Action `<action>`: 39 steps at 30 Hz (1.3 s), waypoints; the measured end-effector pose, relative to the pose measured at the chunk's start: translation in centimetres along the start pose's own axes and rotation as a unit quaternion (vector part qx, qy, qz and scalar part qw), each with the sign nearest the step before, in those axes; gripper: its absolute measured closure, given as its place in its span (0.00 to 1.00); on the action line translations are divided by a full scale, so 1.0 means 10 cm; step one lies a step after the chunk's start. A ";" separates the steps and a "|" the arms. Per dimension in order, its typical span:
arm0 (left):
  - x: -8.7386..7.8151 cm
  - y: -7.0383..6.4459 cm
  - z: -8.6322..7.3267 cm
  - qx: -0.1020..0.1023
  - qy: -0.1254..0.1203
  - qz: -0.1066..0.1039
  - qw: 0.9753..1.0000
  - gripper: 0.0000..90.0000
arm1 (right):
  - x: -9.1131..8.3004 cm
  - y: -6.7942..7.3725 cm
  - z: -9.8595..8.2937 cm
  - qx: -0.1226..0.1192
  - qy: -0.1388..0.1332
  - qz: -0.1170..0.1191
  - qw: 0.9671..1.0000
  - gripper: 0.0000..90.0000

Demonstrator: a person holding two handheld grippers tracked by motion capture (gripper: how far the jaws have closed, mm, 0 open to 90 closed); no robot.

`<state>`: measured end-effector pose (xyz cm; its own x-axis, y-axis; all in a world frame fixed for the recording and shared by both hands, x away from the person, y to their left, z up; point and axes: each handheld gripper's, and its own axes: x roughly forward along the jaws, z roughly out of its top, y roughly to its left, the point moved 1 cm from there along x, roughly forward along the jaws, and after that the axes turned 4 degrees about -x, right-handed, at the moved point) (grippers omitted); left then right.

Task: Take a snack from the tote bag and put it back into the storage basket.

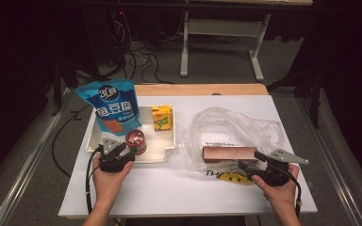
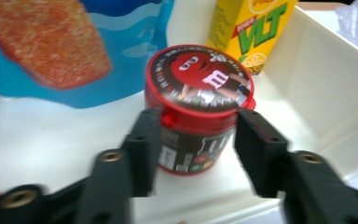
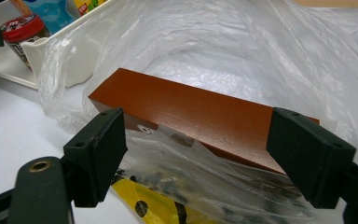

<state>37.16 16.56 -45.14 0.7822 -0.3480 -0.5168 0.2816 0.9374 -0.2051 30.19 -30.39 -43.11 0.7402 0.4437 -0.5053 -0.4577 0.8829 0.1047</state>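
Two grabs going: left gripper (image 2: 198, 140), jaws spread, straddles the candy jar (image 2: 198, 109) in the white tray (image 1: 167, 148). Right gripper (image 3: 196, 154) gapes around the brown box (image 3: 191, 114) inside the plastic bag (image 3: 242, 51). Next: squeeze.

I see my left gripper (image 2: 193, 147) with its two black jaws parted on either side of the red-lidded M&M's candy jar (image 2: 198, 107), close to its sides. The jar stands upright in the white tray (image 2: 326, 88). A yellow VLT lemon tea carton (image 2: 251, 30) stands at one o'clock, a blue snack pouch (image 2: 70, 51) at ten o'clock.
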 end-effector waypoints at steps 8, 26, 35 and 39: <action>0.00 0.05 -0.04 -0.031 0.008 0.025 0.999 1.00 | 0.00 0.00 0.00 -0.001 0.001 -0.001 1.000 0.23; 0.11 0.19 0.09 -0.043 -0.014 0.025 0.999 1.00 | 0.04 0.02 -0.02 -0.002 0.009 0.001 1.000 0.24; 0.02 0.12 0.07 -0.063 -0.022 0.024 0.997 1.00 | 0.05 0.02 -0.02 -0.004 0.010 0.002 1.000 0.24; 0.03 -0.17 0.08 -0.040 -0.032 0.007 0.999 1.00 | 0.06 0.02 -0.02 0.001 0.012 0.001 1.000 0.24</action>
<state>37.36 14.88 -44.23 0.8205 -0.3315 -0.4658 0.2276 0.9368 -0.2657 30.42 -30.03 -43.56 0.7274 0.4422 -0.5247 -0.4584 0.8822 0.1078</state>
